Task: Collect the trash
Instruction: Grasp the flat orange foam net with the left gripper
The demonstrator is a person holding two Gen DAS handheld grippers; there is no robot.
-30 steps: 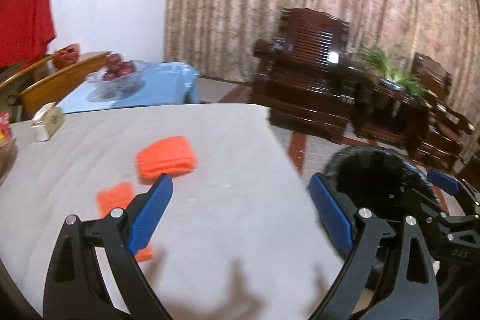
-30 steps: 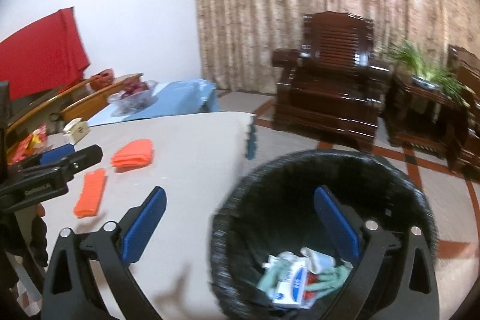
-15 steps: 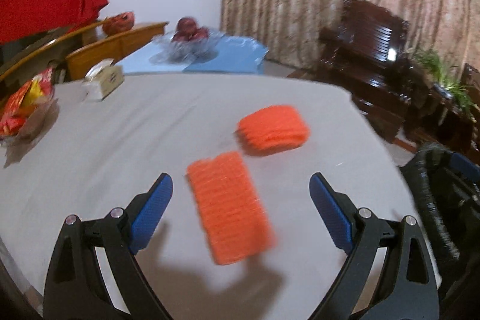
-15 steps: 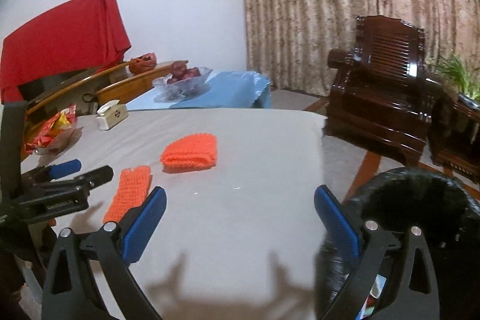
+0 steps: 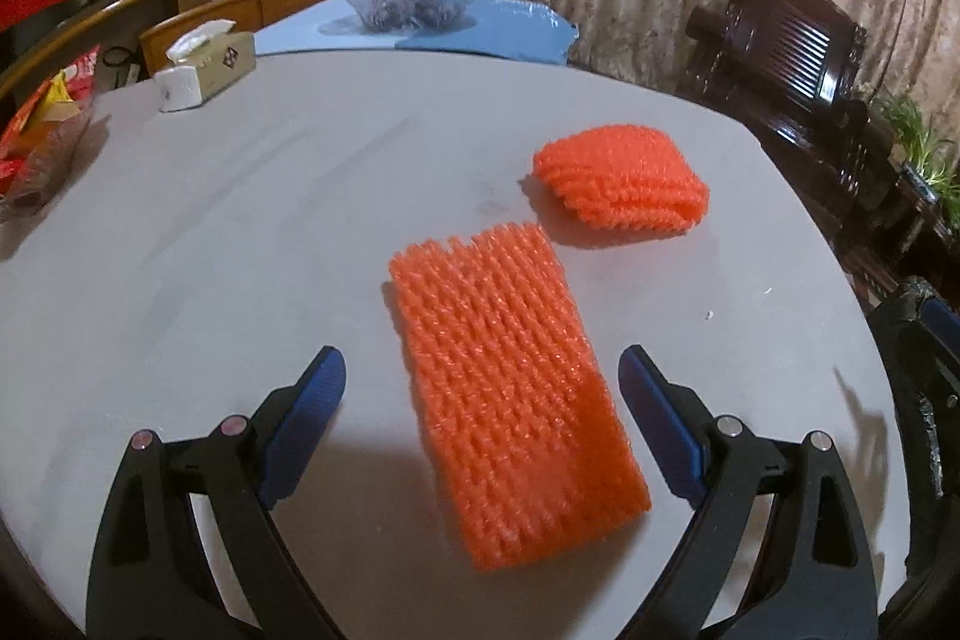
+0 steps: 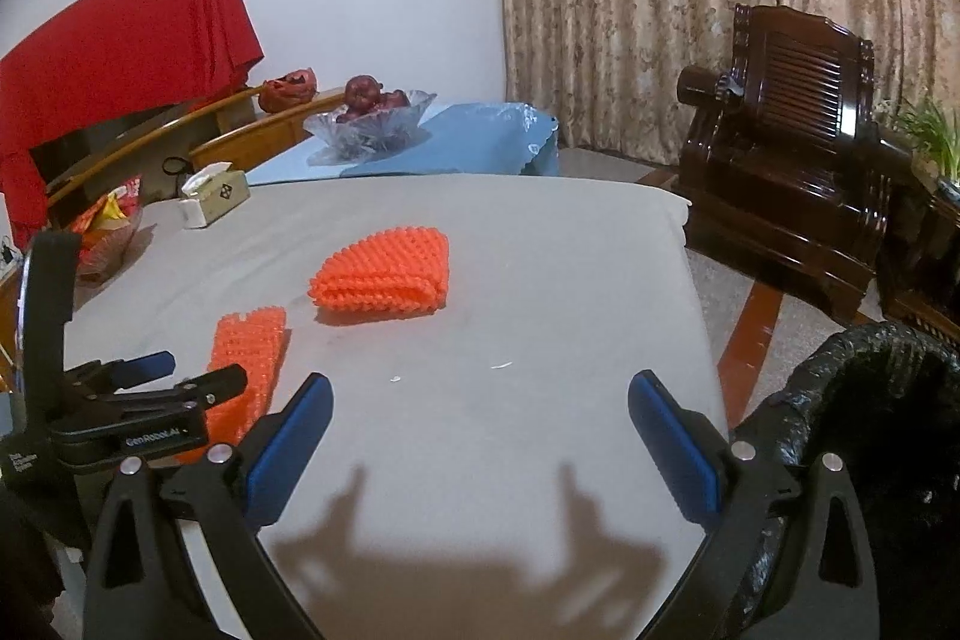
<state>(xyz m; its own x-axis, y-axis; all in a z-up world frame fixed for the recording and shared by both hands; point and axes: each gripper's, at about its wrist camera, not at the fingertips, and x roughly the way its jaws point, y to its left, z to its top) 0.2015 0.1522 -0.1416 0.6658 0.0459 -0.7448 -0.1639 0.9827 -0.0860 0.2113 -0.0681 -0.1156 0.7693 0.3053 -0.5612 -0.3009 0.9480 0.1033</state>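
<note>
Now the left gripper has swung from the bin to the table; its wide-open fingers straddle the flat orange foam net. Right gripper, also wide, probably waits empty.

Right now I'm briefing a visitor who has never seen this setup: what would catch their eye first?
Two bright orange foam nets on the grey table: a flat foam net lying between the open fingers of the left gripper, and a folded foam net just beyond it. The right gripper, also open, hangs over bare table, with the black-lined trash bin off the table's right edge.
</note>
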